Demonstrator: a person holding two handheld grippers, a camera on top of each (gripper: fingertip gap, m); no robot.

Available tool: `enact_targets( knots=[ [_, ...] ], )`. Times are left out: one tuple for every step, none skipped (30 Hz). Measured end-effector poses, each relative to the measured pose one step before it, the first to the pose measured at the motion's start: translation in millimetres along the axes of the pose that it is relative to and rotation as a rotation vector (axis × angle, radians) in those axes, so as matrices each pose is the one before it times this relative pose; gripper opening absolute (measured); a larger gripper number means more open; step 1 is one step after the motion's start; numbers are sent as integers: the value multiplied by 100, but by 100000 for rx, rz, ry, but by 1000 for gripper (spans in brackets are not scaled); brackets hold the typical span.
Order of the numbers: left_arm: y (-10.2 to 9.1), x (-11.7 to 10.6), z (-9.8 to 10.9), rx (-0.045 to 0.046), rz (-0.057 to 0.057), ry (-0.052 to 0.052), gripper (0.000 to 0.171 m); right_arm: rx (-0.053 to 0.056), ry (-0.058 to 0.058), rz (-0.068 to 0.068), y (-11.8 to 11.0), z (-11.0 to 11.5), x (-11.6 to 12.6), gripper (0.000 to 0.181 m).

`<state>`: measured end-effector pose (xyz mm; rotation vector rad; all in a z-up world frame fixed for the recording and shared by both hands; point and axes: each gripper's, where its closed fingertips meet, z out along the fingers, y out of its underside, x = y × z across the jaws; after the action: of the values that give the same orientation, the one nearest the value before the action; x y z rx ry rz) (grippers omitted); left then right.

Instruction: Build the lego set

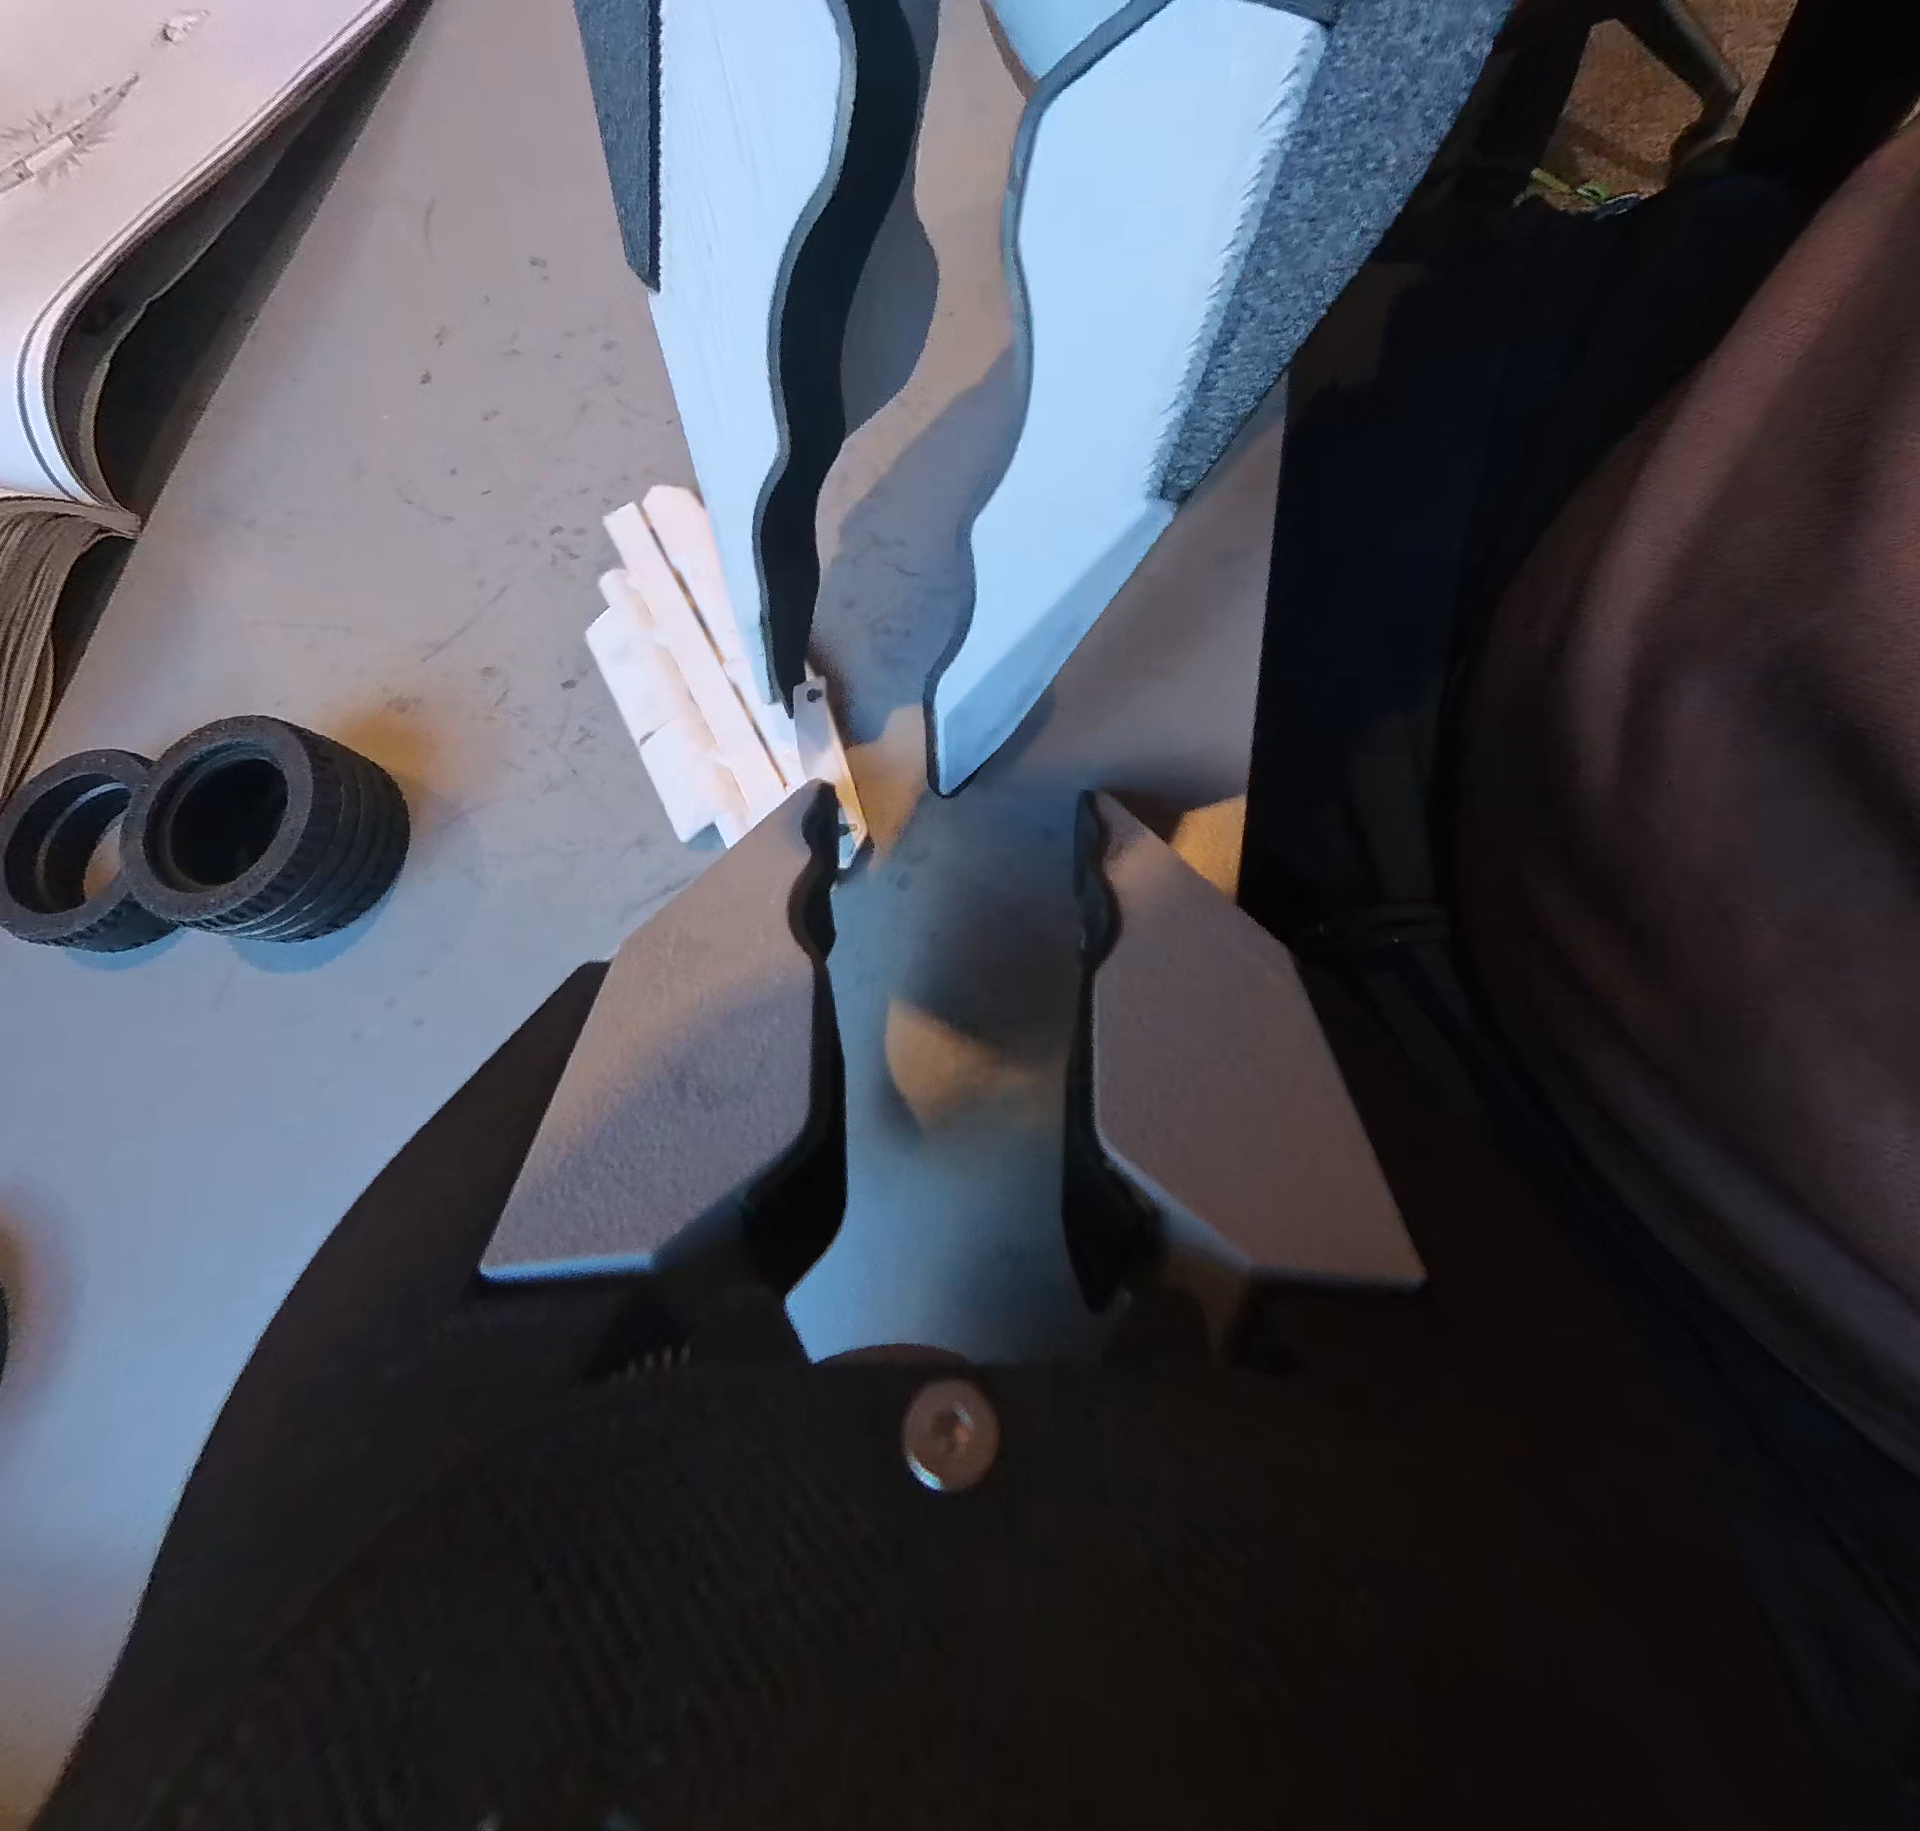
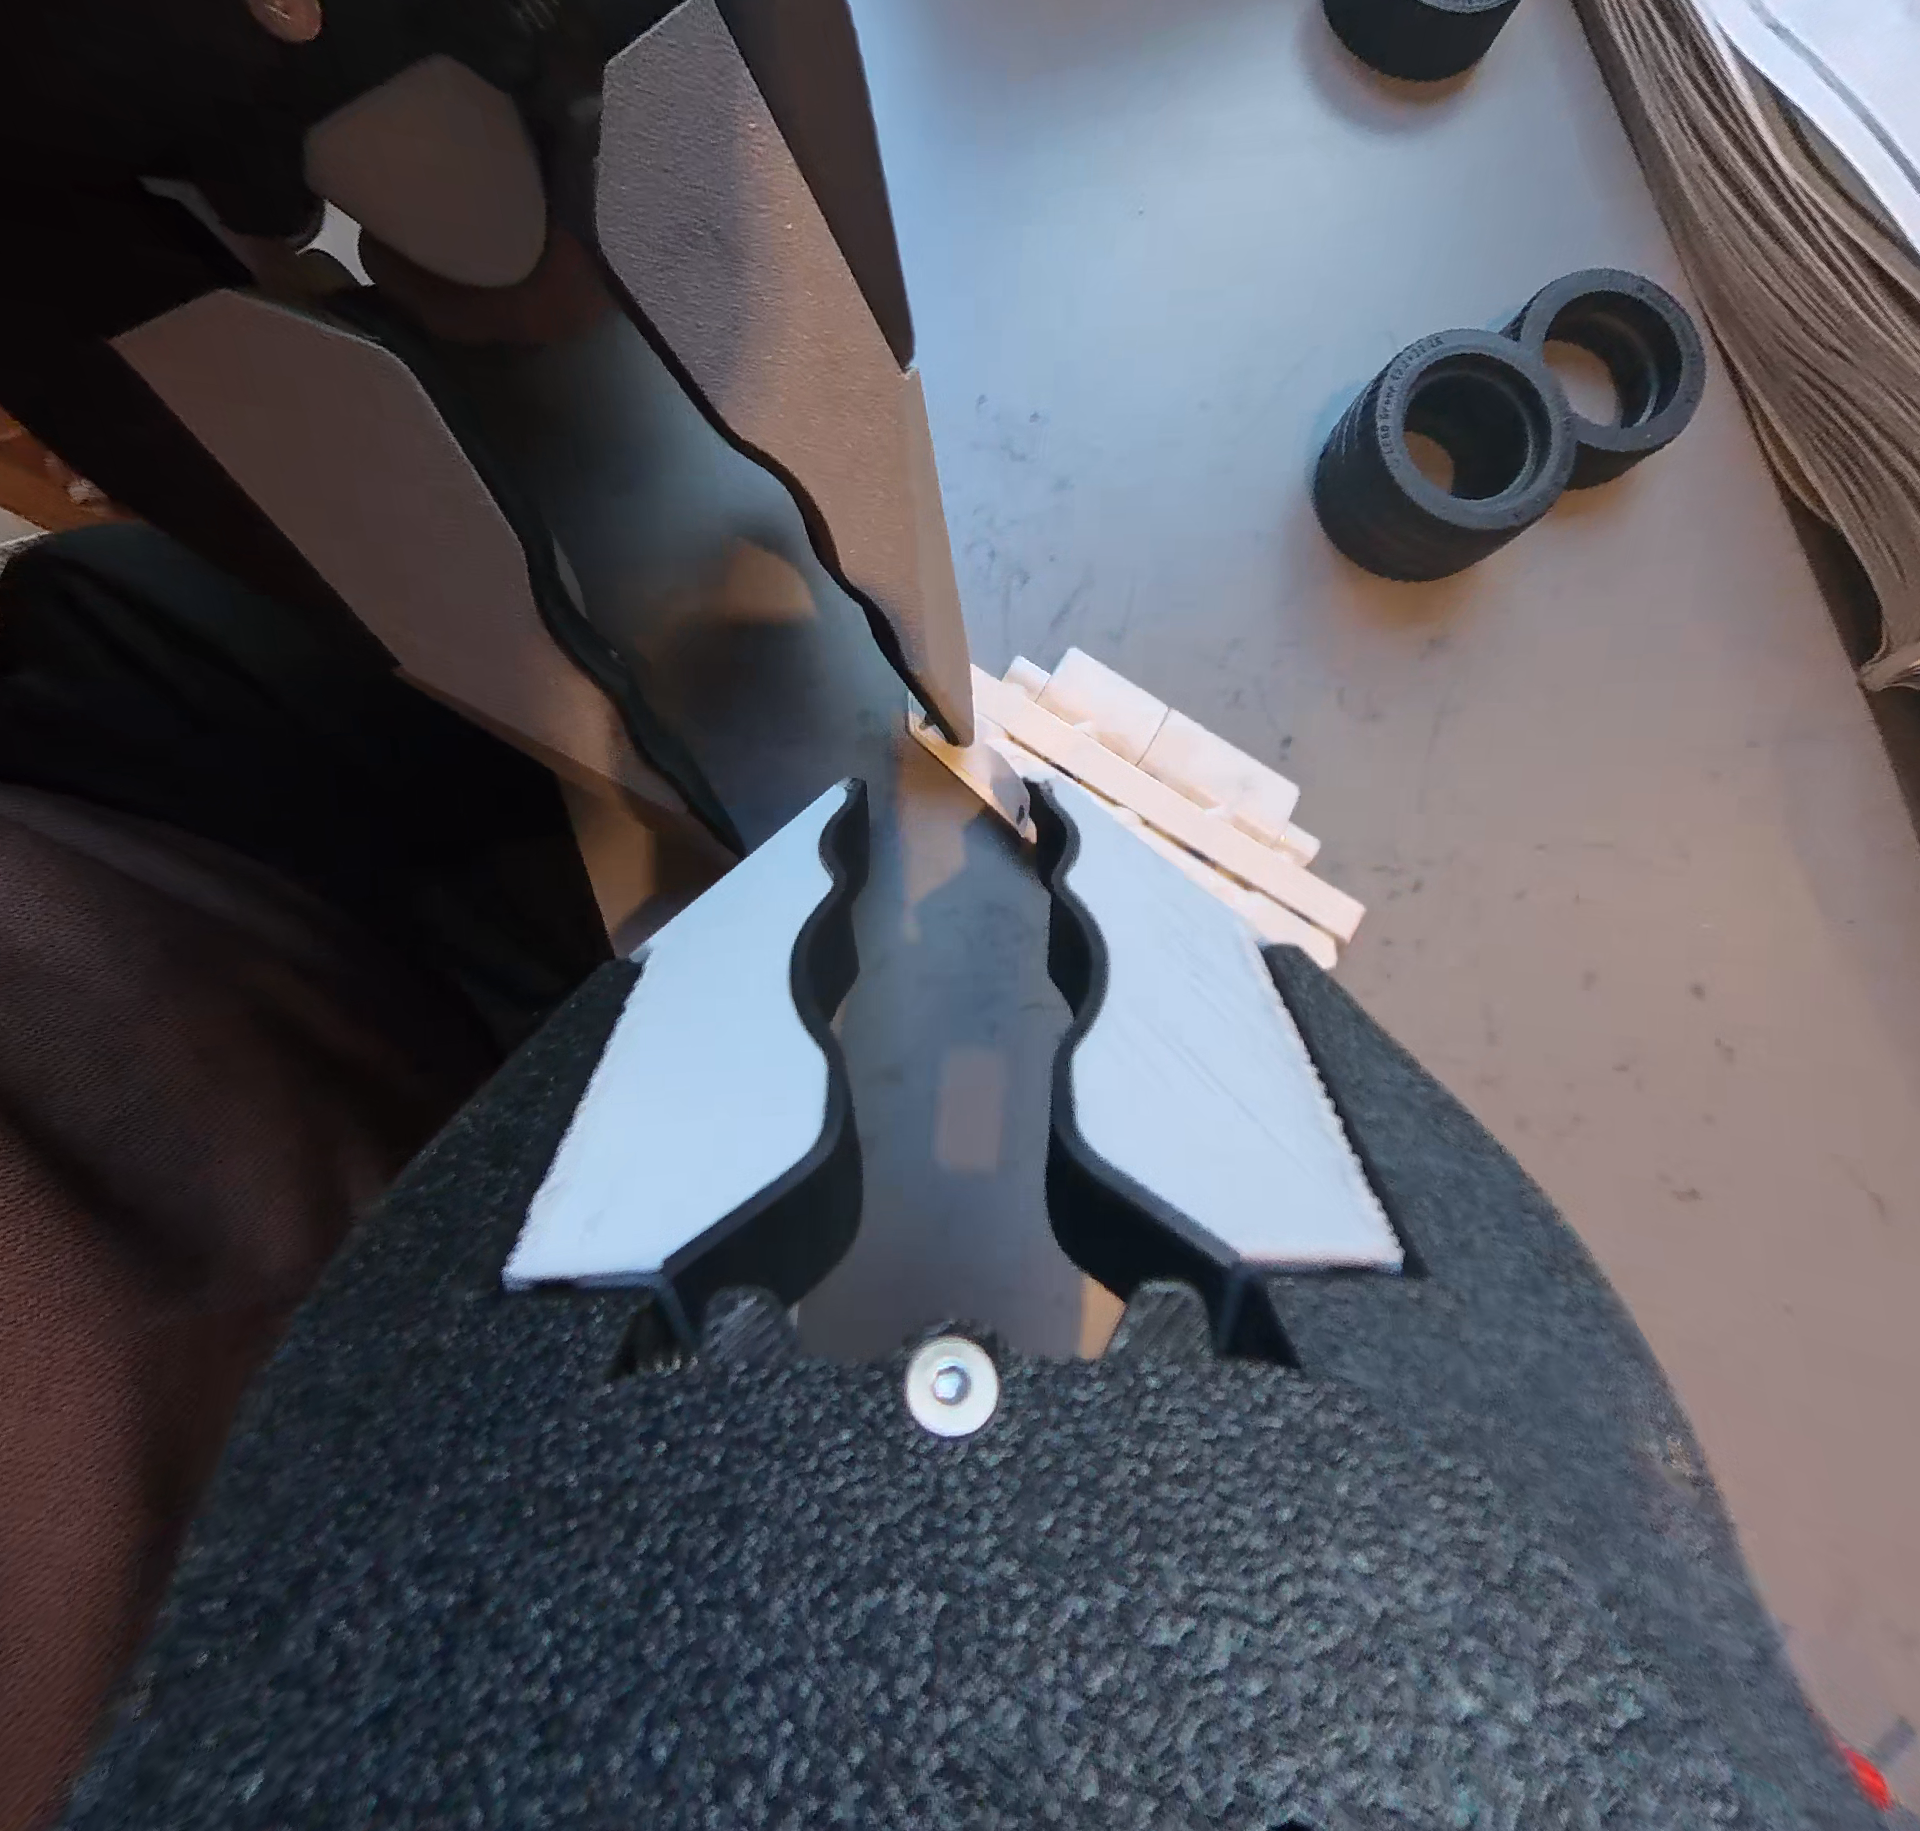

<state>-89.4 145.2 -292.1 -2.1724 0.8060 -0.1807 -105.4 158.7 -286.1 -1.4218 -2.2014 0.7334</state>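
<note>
Tools, left and right, both gape empty beside white lego assembly, lying flat, long axis diagonal.

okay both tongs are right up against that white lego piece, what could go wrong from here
Both tongs are open, so the white assembly is only pinched between one fingertip of the left and one of the right; it could slip or tip. A push might slide it towards the tires. The small flat plate may pop off.

Workshop: scuffed grey table, rubber tyres
</note>
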Motion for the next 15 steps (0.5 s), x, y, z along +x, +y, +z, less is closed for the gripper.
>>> enact_targets(
  knots=[
    [-6,-10,9,7,-42,50,43,243,397,-373,-10,7,38,32],
    [-2,-5,4,15,-46,44,43,393,315,-224,-20,-3,40,32],
    [3,-9,0,11,-66,57,43,500,109,-7,-26,12,27,32],
    [-1,-3,3,6,-69,47,43,471,27,167,-2,10,39,32],
    [1,0,-1,-7,12,4,43,517,-227,315,-2,24,37,32],
    [-9,4,-7,-21,111,-61,43,574,-795,522,-1,49,-22,34],
    [-6,0,5,-30,124,-50,43,334,-1077,1055,36,59,-7,36],
    [-3,44,3,-12,34,276,43,192,-896,1175,47,41,34,36],
    [-14,54,-12,66,-103,667,45,56,-653,676,42,46,40,37],
    [-12,17,-30,172,-460,510,45,-194,-122,136,50,22,62,37],
    [-19,-17,-46,216,-791,580,45,-340,529,-310,50,13,94,37],
    [-90,19,-94,799,-781,845,45,-392,732,-542,45,19,101,40],
    [-213,25,-190,1861,-734,893,46,-318,488,-464,41,18,58,41],
    [-275,23,-298,2415,-931,1122,46,-96,92,-211,23,11,18,41],
    [-299,-161,-362,2524,-1387,536,46,107,-169,78,5,-7,4,41]
  ],
)
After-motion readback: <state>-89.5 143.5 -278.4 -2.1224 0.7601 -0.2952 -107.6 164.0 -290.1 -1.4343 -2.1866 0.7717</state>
